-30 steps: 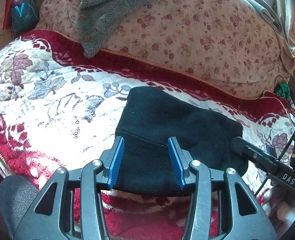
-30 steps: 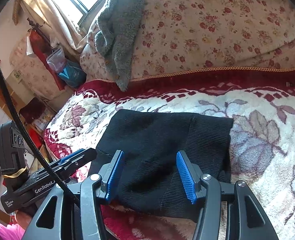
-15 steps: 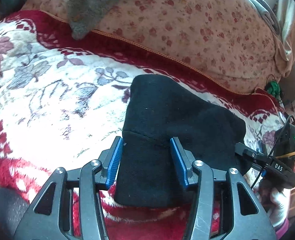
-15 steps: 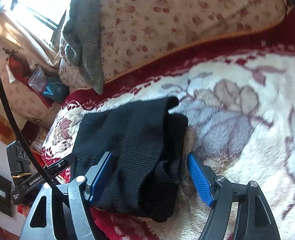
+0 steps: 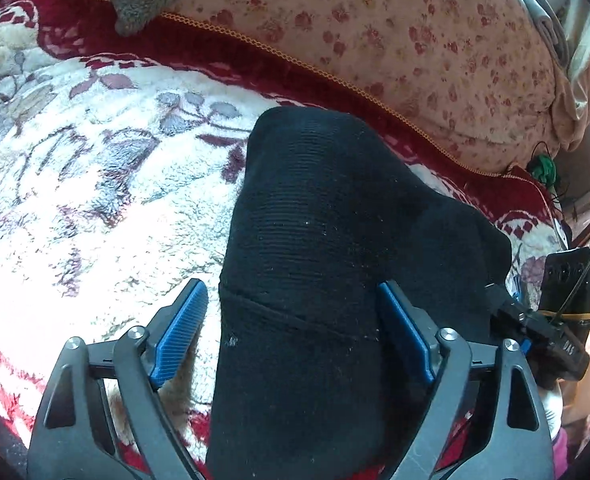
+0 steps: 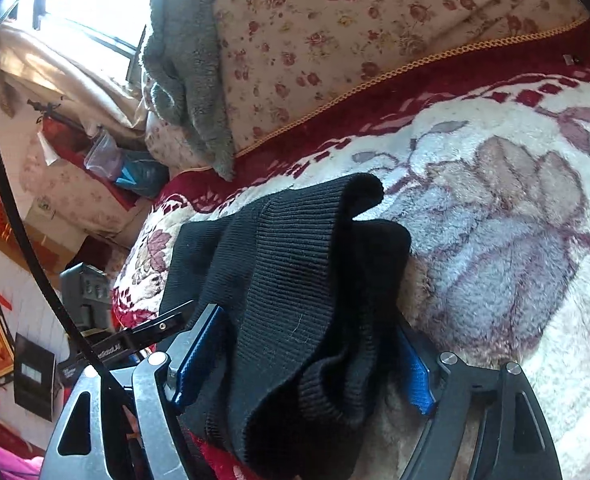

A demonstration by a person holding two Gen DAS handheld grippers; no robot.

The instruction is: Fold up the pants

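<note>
Left wrist view: since a second ago the black pants (image 5: 335, 264) have drawn closer and bunched into a taller stack on the bed (image 5: 95, 200), long axis running near to far between the wide jaws of the left gripper (image 5: 295, 336). Right wrist view: the right gripper (image 6: 303, 356), formerly hovering, now straddles a lifted fold of pants (image 6: 295, 280); whether it pinches, I cannot tell.
</note>
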